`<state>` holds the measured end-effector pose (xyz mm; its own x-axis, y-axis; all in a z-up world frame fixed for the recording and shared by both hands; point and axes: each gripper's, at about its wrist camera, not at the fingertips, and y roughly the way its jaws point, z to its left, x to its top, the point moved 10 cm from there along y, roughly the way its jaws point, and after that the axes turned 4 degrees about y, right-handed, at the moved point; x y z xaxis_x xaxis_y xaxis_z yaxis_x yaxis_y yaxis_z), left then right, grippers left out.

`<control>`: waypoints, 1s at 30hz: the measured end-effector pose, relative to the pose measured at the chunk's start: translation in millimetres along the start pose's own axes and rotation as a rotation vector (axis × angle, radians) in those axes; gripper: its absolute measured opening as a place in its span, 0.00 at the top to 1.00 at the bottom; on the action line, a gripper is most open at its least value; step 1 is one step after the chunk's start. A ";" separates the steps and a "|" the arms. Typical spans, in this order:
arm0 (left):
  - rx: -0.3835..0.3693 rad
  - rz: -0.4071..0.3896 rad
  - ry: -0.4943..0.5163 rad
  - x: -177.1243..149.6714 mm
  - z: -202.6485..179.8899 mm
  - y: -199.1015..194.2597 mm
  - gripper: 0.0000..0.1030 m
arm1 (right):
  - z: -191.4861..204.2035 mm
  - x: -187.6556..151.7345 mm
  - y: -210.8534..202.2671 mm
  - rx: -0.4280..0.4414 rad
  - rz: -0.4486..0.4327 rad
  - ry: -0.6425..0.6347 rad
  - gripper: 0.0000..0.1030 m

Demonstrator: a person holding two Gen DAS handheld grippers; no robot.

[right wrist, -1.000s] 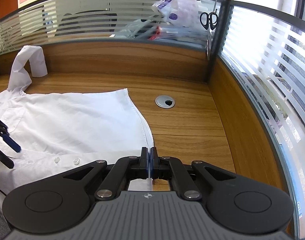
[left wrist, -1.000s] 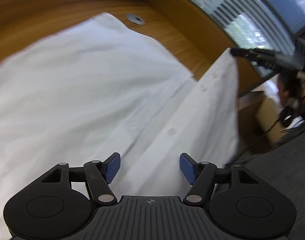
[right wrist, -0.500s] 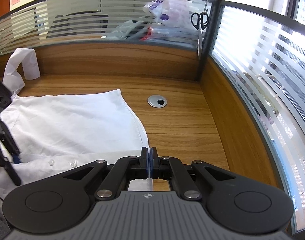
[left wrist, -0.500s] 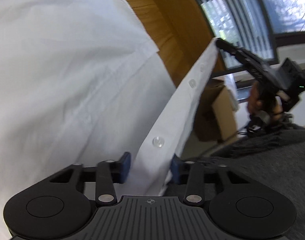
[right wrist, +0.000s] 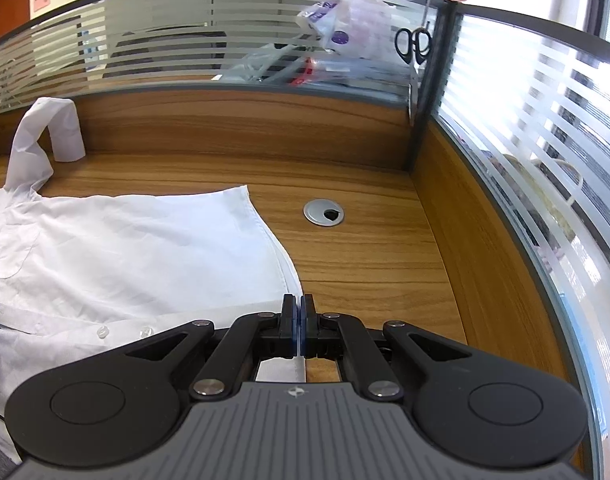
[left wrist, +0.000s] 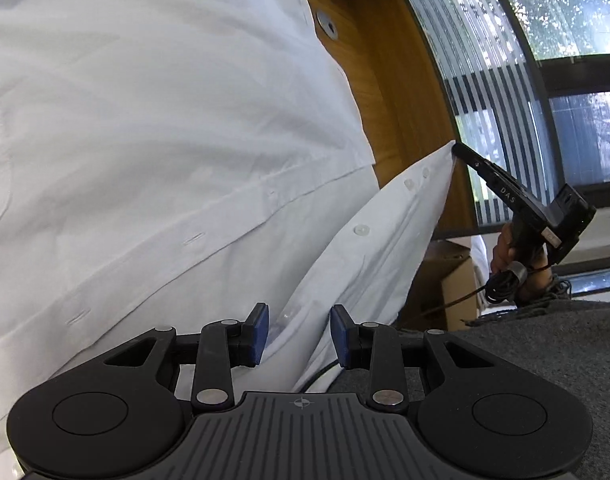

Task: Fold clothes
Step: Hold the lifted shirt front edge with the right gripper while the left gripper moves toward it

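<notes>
From the left wrist view, the left hand-held gripper has its blue pads apart and its jaws are opening a little; the button placket of the white shirt runs between them, but the pads do not press on it. That strip stretches away toward two o'clock, taut, up to the right hand-held gripper, which pinches its far corner. So the placket's long axis lies straight along the left gripper's line of sight, and the left one is the nearer to the loose stretch.

From the right wrist view, the right hand-held gripper is clamped tight on the shirt's hem corner. The shirt spreads out toward nine and ten o'clock across the wooden surface, one sleeve propped against the back panel at eleven. A cable grommet sits at twelve, well apart from the cloth.
</notes>
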<state>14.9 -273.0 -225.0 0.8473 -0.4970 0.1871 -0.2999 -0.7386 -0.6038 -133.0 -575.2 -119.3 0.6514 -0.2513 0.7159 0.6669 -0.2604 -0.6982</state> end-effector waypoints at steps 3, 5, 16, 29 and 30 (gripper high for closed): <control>0.016 -0.033 0.001 5.6 0.9 -3.2 0.48 | -0.2 1.0 -1.3 0.005 -0.003 -0.009 0.98; -0.006 -0.062 -0.013 15.0 2.0 -5.1 0.44 | -0.1 0.5 -3.7 0.006 -0.007 -0.012 0.98; -0.107 0.044 0.199 80.9 -65.4 69.8 0.36 | 2.7 -2.9 -19.0 -0.009 -0.033 0.004 0.98; -0.163 0.169 0.354 122.0 -126.6 136.8 0.35 | 4.1 -6.7 -29.8 -0.027 -0.056 0.024 0.98; -0.161 0.176 0.359 123.0 -128.6 140.8 0.36 | 4.0 -6.9 -30.3 -0.028 -0.058 0.026 0.98</control>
<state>20.5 -496.7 -187.3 0.5789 -0.7282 0.3669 -0.5151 -0.6754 -0.5276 -156.2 -561.9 -103.2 0.6022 -0.2591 0.7551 0.6924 -0.3013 -0.6556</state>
